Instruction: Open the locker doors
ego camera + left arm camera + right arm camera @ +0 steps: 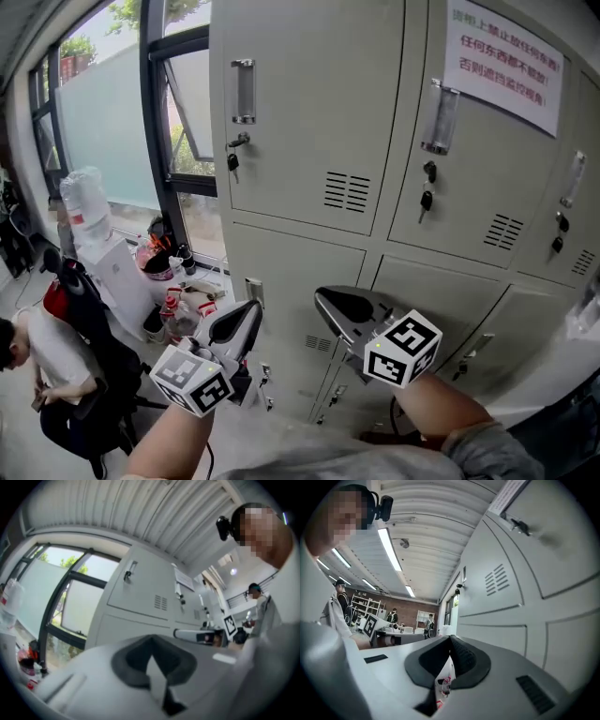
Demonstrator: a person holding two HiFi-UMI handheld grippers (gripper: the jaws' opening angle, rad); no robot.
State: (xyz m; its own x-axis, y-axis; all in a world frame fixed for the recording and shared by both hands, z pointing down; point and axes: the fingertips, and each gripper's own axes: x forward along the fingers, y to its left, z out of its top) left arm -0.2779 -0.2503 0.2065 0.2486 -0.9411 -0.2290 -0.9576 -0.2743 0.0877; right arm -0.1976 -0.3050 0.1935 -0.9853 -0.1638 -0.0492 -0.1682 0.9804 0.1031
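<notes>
Head view puts a seated person (pixel 37 349) at far left, beside the window (pixel 103 122). The left gripper (pixel 251 311) is held up in front of the lower locker doors (pixel 292 274) without touching them. In the left gripper view its jaws meet at the tips, with nothing between them. The upper locker doors (pixel 309 103) span the middle and right. Every door is shut, and a key (pixel 232 162) hangs under the leftmost handle (pixel 243 91). The right gripper (pixel 324 296) sits just right of the left one, also clear of the doors, its jaws closed and empty. A white notice (pixel 503 61) in red print is stuck on the upper middle door.
</notes>
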